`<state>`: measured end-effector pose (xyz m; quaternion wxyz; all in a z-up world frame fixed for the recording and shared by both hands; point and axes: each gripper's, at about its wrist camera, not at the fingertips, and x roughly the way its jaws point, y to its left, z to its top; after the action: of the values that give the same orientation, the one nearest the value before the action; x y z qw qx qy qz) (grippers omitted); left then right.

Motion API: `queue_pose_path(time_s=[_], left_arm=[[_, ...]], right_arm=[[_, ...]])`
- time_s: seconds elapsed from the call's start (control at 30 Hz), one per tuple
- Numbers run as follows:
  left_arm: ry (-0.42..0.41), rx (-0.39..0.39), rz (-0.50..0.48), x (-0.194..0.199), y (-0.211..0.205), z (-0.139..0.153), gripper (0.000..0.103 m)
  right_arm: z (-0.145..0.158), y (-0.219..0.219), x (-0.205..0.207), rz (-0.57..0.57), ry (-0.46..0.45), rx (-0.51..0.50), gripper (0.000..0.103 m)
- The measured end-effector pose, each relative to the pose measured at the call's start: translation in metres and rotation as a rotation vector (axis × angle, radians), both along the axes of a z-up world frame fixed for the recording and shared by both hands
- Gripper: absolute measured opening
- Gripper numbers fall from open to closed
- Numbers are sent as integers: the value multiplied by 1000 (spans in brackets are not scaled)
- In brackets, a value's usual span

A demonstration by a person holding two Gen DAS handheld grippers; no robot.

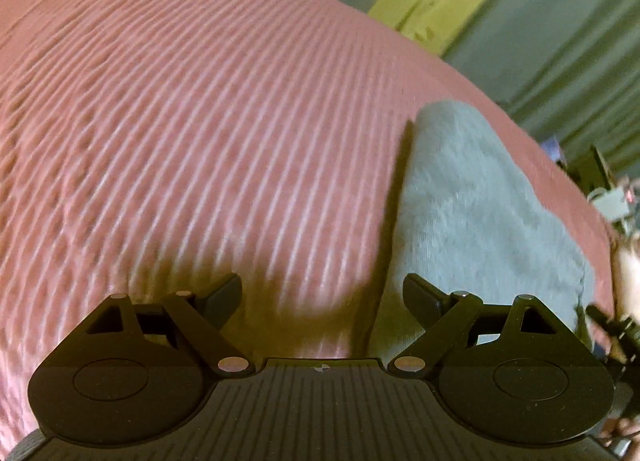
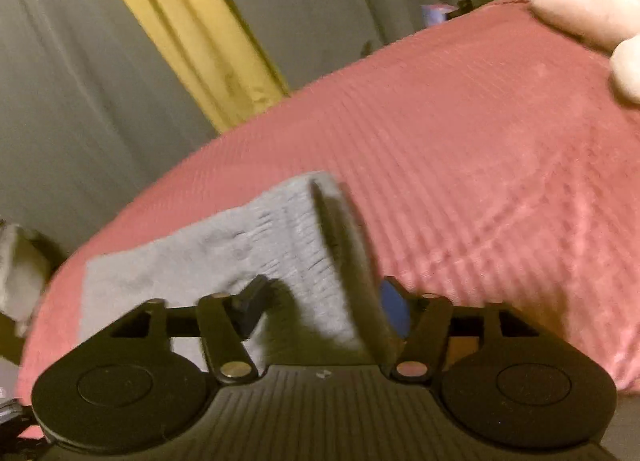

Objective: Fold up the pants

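The grey pants (image 1: 472, 221) lie folded on a pink ribbed bedspread (image 1: 180, 121). In the left wrist view they sit at the right, and my left gripper (image 1: 322, 297) is open and empty just above the bedspread, its right finger over the pants' near edge. In the right wrist view the pants (image 2: 224, 253) lie in a flat grey rectangle with a raised dark fold edge at the right. My right gripper (image 2: 324, 307) is open, its jaws on either side of that fold edge close to the fabric.
Grey curtains (image 2: 80, 81) with a yellow strip (image 2: 192, 29) hang behind the bed. A pale pink plush toy (image 2: 588, 9) lies at the bed's far right corner. The pink bedspread (image 2: 480, 165) extends to the right of the pants.
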<state>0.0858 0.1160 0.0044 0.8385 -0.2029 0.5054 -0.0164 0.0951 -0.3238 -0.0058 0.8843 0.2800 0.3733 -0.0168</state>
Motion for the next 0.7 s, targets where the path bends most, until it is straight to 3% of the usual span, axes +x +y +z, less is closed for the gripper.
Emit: queue_pose_path(time_s=[0.03,0.1,0.2,0.23,0.3,0.43,0.57,0.7], left_arm=[[1,13,-19,1,-4,0,92],[2,35,-45,1,-12,2,92],[-18,61,-101,1,-26,6,93],[-26,67,-125,1,-32,7,93],[-34,77,-170,2,-43,8,93],[-76,103,-260,5,-68,8,93],[-64,117,-344,19,-85,0,93],[-40,131,-351,39,-89,-13,97]], right_arm=[[-1,0,-2,21,-6,29,79],[-4,6,0,40,-9,28,82],[-14,21,8,75,56,-149,89],[-18,25,5,91,83,-219,98],[-31,28,-3,115,47,-289,99],[-39,12,-5,88,72,-155,99],[-43,-10,2,110,104,-65,99],[-49,-27,15,137,129,-10,99]])
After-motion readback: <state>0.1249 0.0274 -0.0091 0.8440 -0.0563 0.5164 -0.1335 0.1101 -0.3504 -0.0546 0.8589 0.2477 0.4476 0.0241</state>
